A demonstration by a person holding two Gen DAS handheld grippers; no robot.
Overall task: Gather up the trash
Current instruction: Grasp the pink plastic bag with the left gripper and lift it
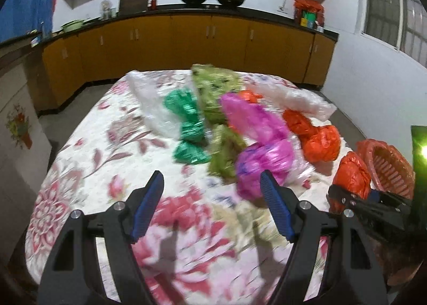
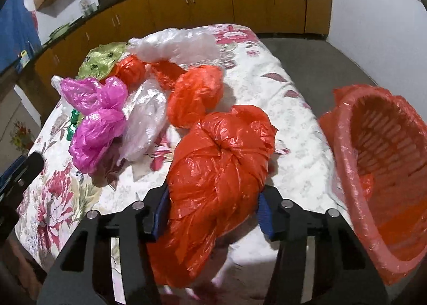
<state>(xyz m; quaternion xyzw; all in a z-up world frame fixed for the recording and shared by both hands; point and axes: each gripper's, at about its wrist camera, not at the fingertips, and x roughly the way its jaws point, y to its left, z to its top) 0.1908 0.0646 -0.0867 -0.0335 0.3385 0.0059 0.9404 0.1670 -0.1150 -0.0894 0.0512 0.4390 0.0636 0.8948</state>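
Note:
Crumpled plastic bags lie on a table with a floral cloth (image 1: 88,150). My right gripper (image 2: 213,194) is shut on a knotted orange-red bag (image 2: 221,155), whose plastic bulges out between the blue pads. The left wrist view shows that same bag (image 1: 349,174) in the right gripper (image 1: 344,195), next to a pink basket (image 1: 373,168). The basket (image 2: 344,144) is lined with red plastic and stands at the table's right edge. My left gripper (image 1: 211,179) hangs open over the cloth, nothing between its fingers. A pink bag (image 1: 264,163) lies just beyond its right finger.
Further back lie green foil bags (image 1: 188,128), an olive-green bag (image 1: 213,91), more orange bags (image 2: 194,96) and clear bags (image 2: 145,123). Yellow cabinets (image 1: 186,38) with a dark counter line the far wall. Grey floor surrounds the table.

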